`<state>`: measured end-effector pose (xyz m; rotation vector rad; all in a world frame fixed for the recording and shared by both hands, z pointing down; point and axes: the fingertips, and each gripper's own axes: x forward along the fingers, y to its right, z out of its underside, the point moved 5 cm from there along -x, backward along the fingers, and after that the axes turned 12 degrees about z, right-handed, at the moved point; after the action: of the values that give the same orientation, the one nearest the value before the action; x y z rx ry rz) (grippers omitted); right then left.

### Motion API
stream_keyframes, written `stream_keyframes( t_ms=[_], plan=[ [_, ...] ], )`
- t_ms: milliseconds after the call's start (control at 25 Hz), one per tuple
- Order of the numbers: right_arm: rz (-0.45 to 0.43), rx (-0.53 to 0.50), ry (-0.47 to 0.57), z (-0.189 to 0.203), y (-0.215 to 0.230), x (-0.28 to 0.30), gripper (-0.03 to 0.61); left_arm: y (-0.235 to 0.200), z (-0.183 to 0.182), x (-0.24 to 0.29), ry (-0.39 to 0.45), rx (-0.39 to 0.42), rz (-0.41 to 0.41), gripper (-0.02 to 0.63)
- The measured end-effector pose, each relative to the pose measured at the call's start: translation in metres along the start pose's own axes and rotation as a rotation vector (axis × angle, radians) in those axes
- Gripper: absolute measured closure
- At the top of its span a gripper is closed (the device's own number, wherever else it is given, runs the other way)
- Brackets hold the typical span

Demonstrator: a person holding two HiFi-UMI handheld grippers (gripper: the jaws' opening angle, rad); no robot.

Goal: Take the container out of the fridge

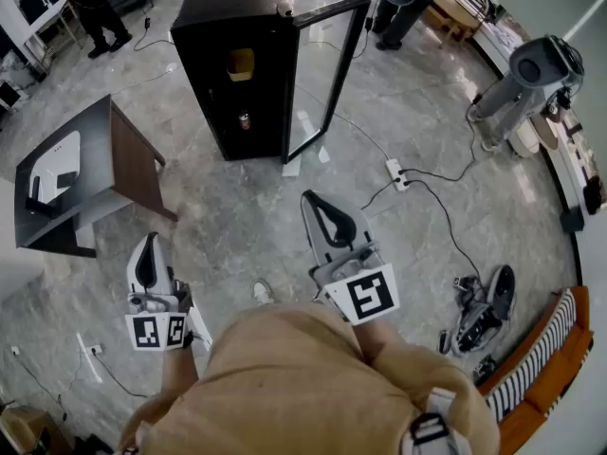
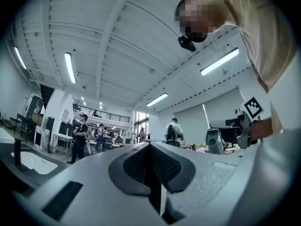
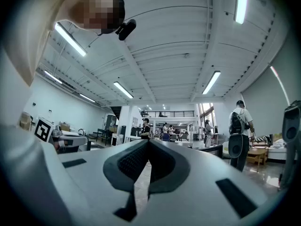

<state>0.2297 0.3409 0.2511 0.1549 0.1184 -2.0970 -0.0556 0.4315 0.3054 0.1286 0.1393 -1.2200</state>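
The black fridge (image 1: 223, 27) stands at the far side of the floor with its glass door (image 1: 327, 74) swung open to the right. On an upper shelf inside sits a yellow container (image 1: 240, 63), with a small red can (image 1: 245, 120) on a lower shelf. My left gripper (image 1: 146, 246) is low at the left and my right gripper (image 1: 316, 201) is near the middle, both well short of the fridge. The jaws of both are together with nothing between them. The left gripper (image 2: 150, 147) and the right gripper (image 3: 148, 144) each look out over a large hall.
A dark table (image 1: 104, 150) with white items stands at the left. A power strip (image 1: 398, 172) and cables lie on the floor right of the fridge. A grey machine (image 1: 526, 83) stands at the right, with black gear (image 1: 482, 311) and a striped sofa (image 1: 545, 368) at the lower right.
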Motion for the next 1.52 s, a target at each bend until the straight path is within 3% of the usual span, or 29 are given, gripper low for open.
stream_keyframes(
  t_ms=[680,1080,1520],
  plan=[
    [-0.007,0.001,-0.004,0.007,-0.021,0.033,0.575,-0.034,0.013,0.002,-0.028,-0.018,0.010,0.612],
    [0.047,-0.034,-0.028,0.017,-0.062,0.058,0.575,-0.083,0.038,0.004,-0.032,-0.069,0.087,0.612],
    [0.097,-0.044,-0.055,0.024,-0.051,0.063,0.575,-0.085,0.045,0.027,-0.040,-0.087,0.143,0.612]
  ],
)
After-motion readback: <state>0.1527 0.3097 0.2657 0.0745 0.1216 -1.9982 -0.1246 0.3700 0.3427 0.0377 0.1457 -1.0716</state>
